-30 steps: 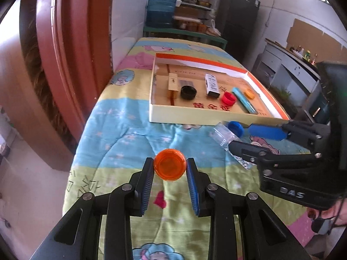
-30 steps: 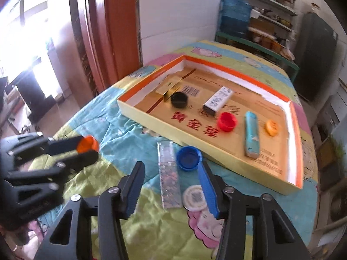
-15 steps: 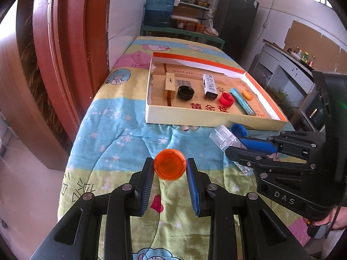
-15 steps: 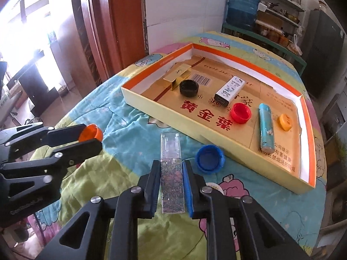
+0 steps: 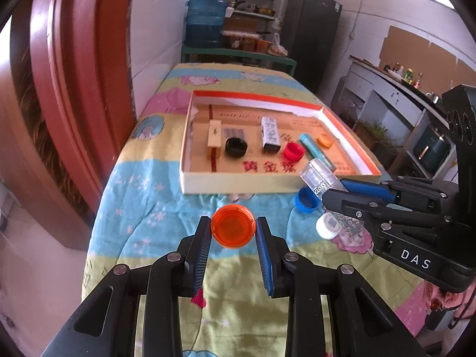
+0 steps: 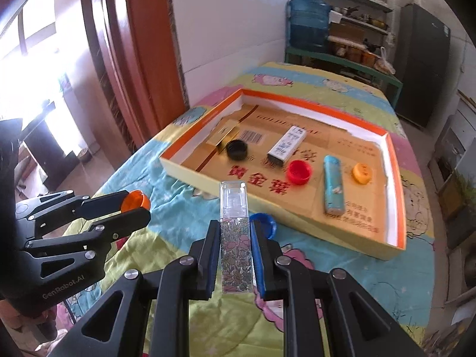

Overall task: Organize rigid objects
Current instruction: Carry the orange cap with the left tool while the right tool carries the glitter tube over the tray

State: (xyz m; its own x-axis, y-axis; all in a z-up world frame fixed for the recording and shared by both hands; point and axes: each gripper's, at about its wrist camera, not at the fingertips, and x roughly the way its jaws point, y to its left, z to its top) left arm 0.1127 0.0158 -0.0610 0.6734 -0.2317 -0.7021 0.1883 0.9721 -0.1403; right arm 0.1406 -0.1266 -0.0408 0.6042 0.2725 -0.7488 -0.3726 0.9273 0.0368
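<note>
My left gripper point(image 5: 233, 232) is shut on an orange bottle cap point(image 5: 233, 229), held above the quilt; the same cap point(image 6: 135, 200) shows at the left of the right wrist view. My right gripper point(image 6: 235, 238) is shut on a clear flowered tube point(image 6: 235, 232), lifted off the quilt; its clear end point(image 5: 318, 177) shows in the left wrist view. An orange-rimmed cardboard tray point(image 6: 190, 172) lies ahead. It holds a black cap point(image 6: 237, 149), a red cap point(image 6: 299, 172), a small orange cap point(image 6: 362, 173), a white box point(image 6: 287, 145), a gold box point(image 6: 223, 135) and a blue tube point(image 6: 333, 184).
A blue cap point(image 5: 306, 200) and a white round lid point(image 5: 328, 226) lie on the quilt in front of the tray. A red-brown door frame point(image 5: 74, 89) stands at the left. Shelves, a water jug point(image 5: 205, 22) and a dark fridge point(image 5: 315, 29) stand beyond the bed.
My right gripper went from open over the flowered tube to shut on it, then rose with it. The left gripper kept the orange cap and barely moved.
</note>
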